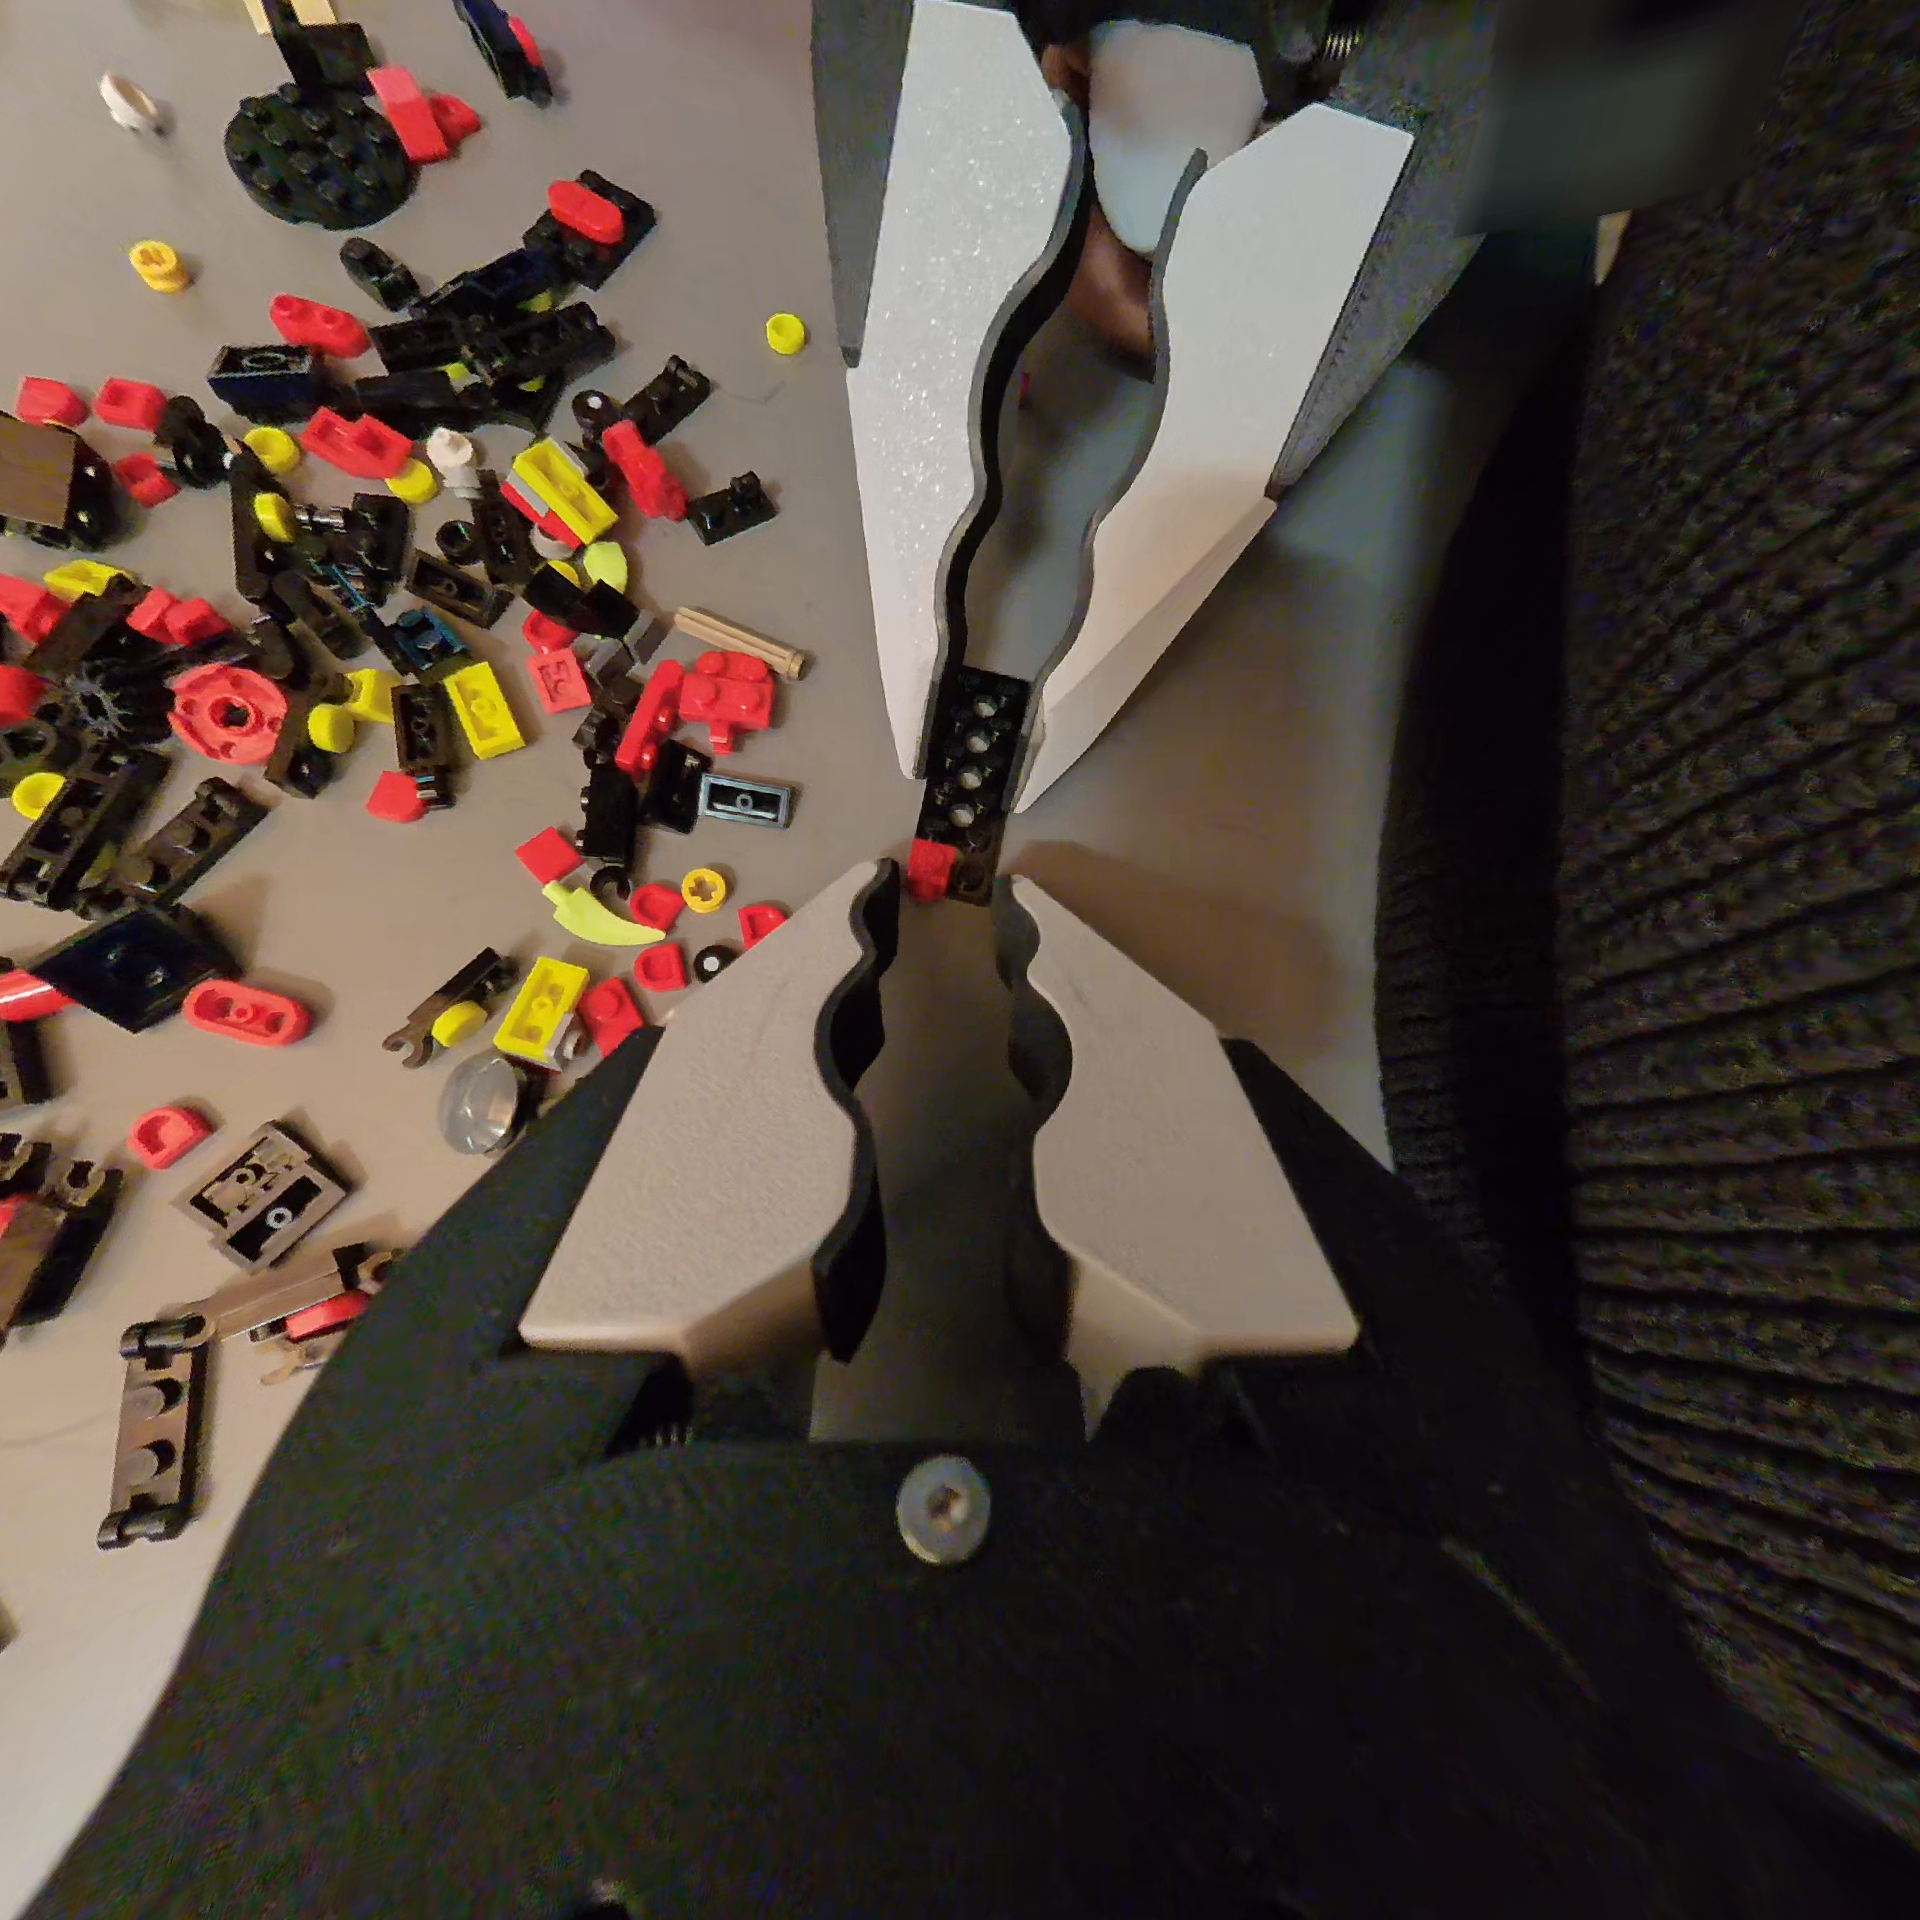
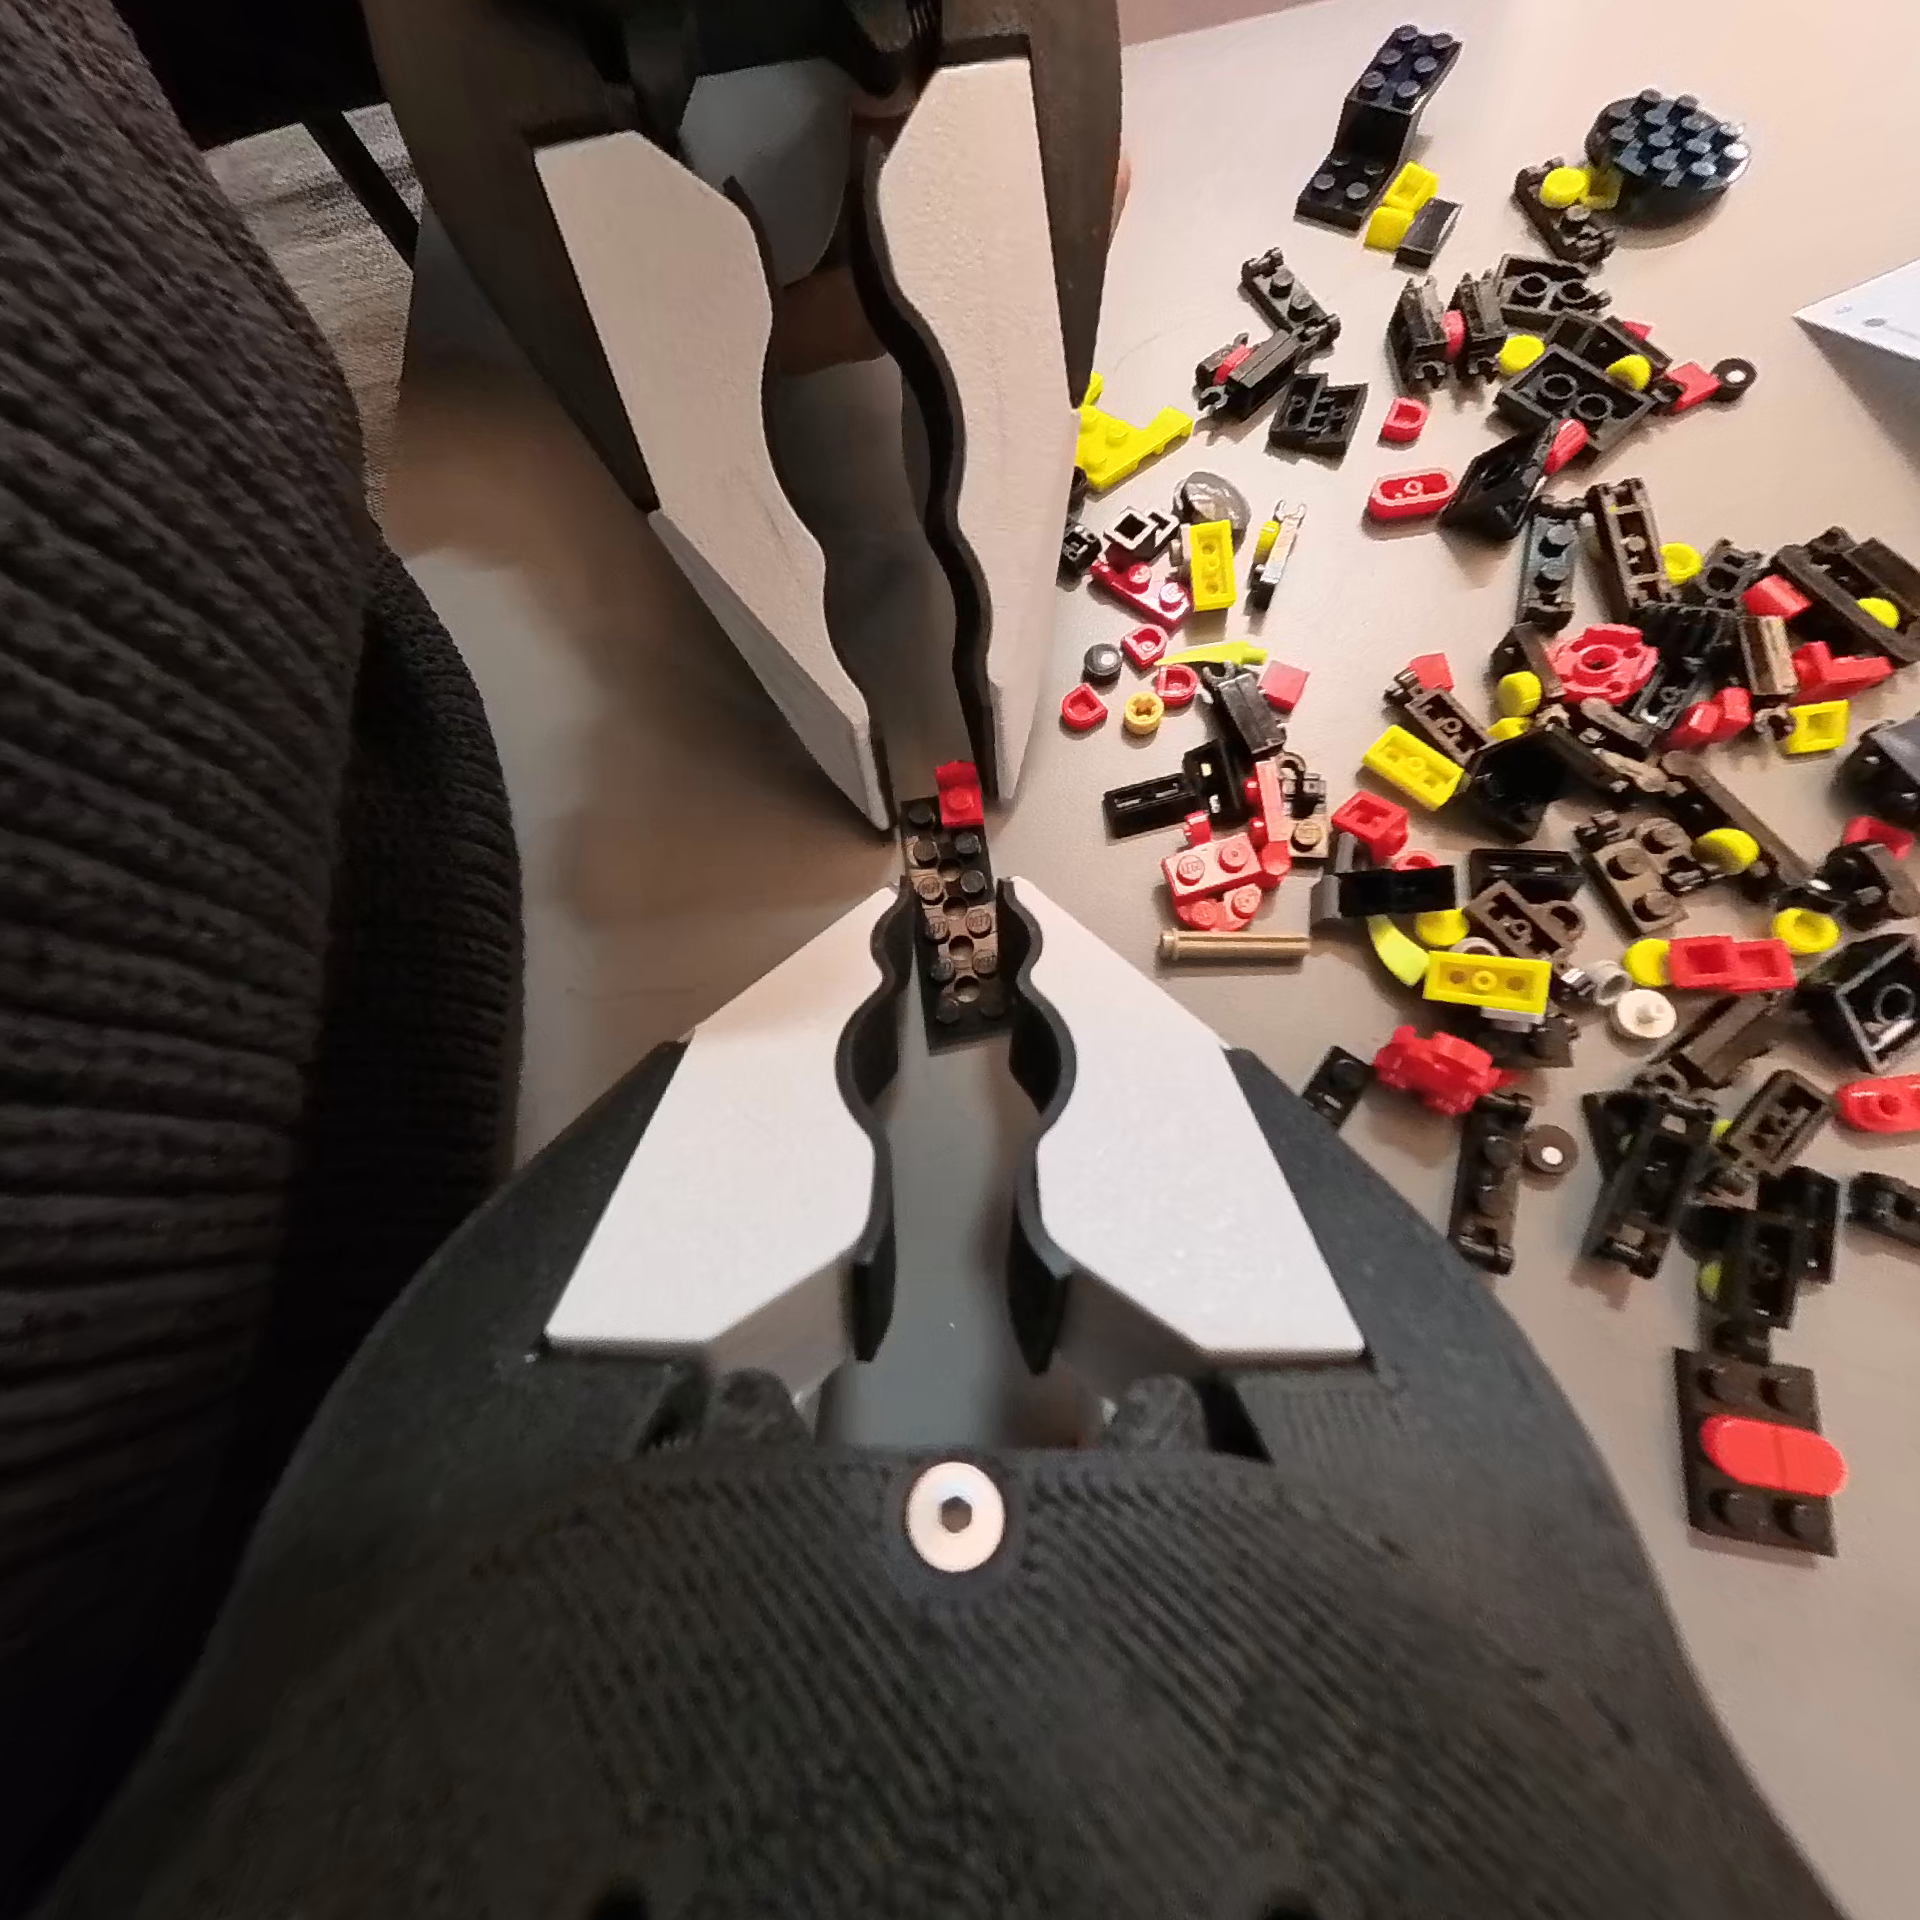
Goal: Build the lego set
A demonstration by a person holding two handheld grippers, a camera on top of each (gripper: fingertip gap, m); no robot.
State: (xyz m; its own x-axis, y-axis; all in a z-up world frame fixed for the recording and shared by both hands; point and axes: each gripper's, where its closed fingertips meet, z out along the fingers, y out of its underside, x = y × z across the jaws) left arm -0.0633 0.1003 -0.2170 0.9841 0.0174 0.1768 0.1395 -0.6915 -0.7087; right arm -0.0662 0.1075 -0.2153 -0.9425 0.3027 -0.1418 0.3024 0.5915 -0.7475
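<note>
Between claws: black plate (image 2: 958, 935), stud logos unreadable.

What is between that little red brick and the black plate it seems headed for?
Nothing visible. The red piece at the left gripper tips already meets the end of the black plate that the right gripper holds.

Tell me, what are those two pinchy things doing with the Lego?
A person is building Lego with a tool in each hand. The right tool is shut on a long black plate and holds it up near the table's edge. The left tool meets it tip to tip, at a small red piece on the plate's far end. Whether it grips that piece is unclear. Loose red, yellow and black bricks cover the grey table beside them.
</note>
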